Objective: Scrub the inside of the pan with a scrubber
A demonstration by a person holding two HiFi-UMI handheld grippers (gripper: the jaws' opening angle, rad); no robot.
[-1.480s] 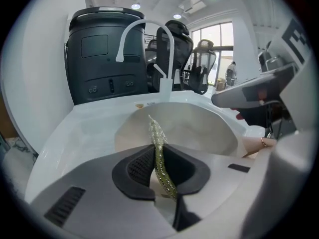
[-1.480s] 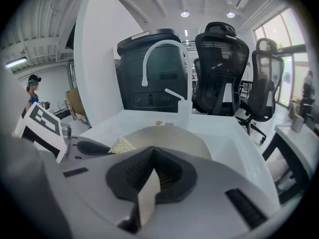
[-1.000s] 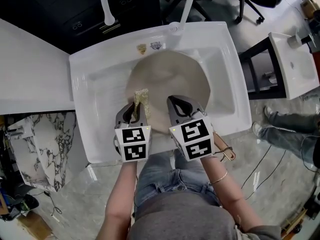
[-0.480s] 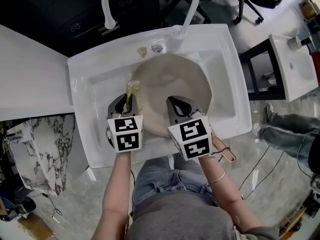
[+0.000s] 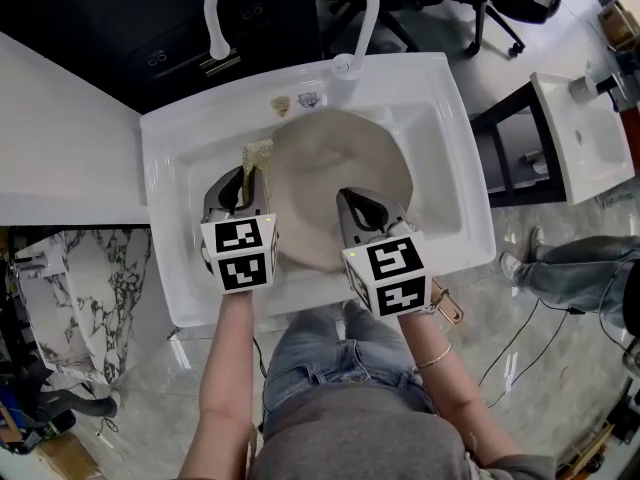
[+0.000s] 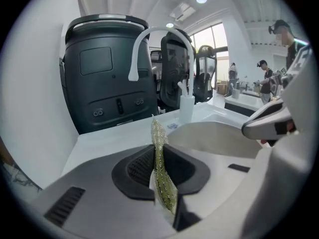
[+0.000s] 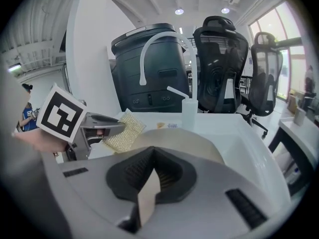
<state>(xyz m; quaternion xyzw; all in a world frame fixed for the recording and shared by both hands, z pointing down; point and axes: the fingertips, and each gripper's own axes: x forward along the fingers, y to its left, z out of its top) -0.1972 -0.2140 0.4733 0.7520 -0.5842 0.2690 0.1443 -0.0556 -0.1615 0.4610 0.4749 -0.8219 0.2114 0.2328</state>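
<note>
Left gripper [image 5: 245,184] is pinching the scrubber [image 5: 257,154] edge-on, with the pad sticking out ahead of its jaws. The pad is sitting at the left rim of the pan [image 5: 335,178], to the gripper's right; can't tell if it's touching. Right gripper [image 5: 358,208] is clamping the pan's near rim, handle [image 5: 447,309] trailing behind it. Pan is lying in the sink [image 5: 445,158]. Faucet [image 6: 159,29] is arching ahead of both grippers.
</note>
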